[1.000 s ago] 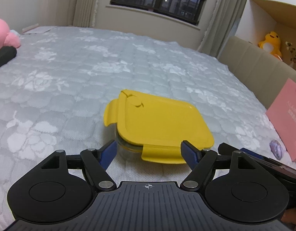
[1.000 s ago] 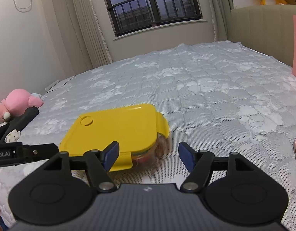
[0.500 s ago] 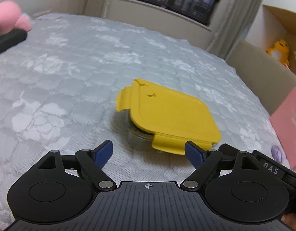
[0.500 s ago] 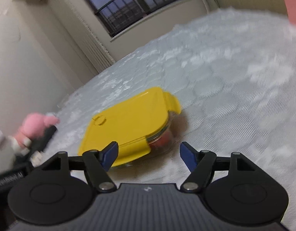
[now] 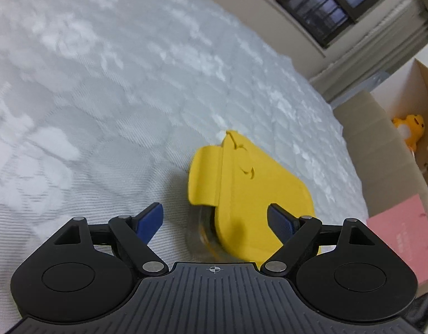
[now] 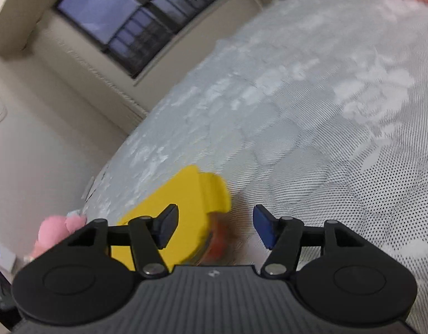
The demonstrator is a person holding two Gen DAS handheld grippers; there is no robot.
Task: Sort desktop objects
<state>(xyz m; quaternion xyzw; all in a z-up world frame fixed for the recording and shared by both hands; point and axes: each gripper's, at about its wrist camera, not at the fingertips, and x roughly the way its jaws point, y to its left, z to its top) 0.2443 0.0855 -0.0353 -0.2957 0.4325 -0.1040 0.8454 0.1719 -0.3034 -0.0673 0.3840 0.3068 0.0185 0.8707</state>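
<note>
Sorting barely begun: yellow-lidded container sits lid-on atop the quilt, between both claws; left gripper spread, right gripper closing, neither pinching its flaps yet

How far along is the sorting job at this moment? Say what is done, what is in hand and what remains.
Done: nothing looks sorted; the yellow-lidded container sits closed on the quilted bed cover.
In hand: the left gripper and right gripper flank it from opposite sides. The right's jaws are closing around a lid flap; neither visibly grips.
Left: grasping the container, possibly unlatching it, and putting it wherever it belongs.
</note>
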